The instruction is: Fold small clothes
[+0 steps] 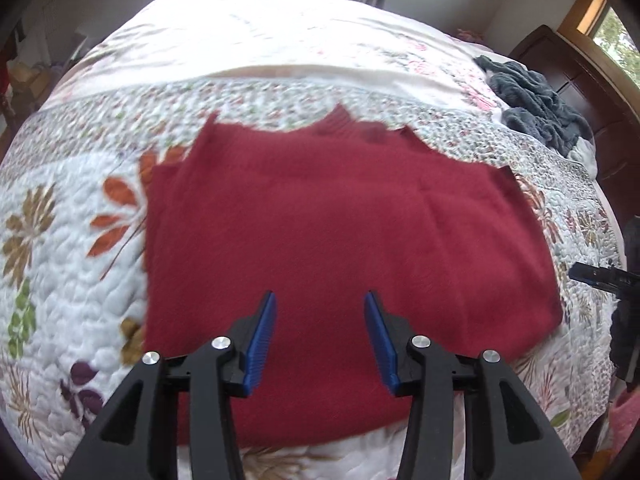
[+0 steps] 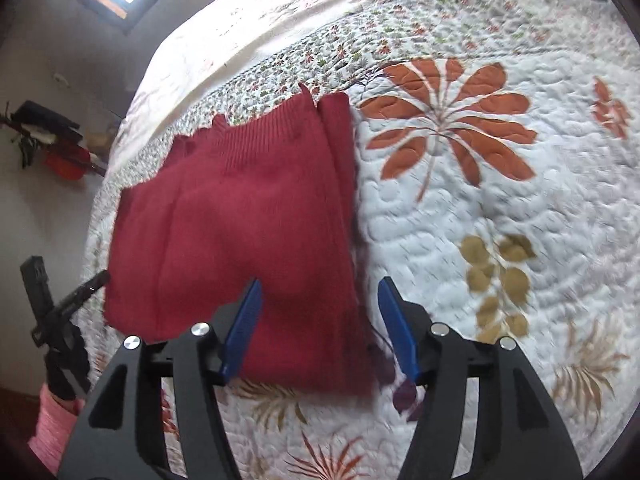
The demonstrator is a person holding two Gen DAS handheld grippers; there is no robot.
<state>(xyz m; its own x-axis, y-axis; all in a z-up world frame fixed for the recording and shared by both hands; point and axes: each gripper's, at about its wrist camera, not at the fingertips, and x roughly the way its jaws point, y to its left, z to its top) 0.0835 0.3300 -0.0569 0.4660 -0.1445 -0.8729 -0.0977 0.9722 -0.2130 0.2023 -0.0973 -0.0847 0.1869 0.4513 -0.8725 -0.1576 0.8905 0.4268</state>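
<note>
Left wrist view: a floral quilt [image 1: 72,240] carries the red knit sweater [image 1: 340,248], lying flat; soft, light, floppy, so best pinched at an edge. Left gripper [image 1: 320,320] and right gripper [image 2: 320,304] hang spread, empty

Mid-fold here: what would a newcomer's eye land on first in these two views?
The red knit garment, lying folded flat on the floral quilt, fills the middle of both views. Both grippers, left and right, hover open above it, empty. A dark grey heap sits at the bed's far corner.
</note>
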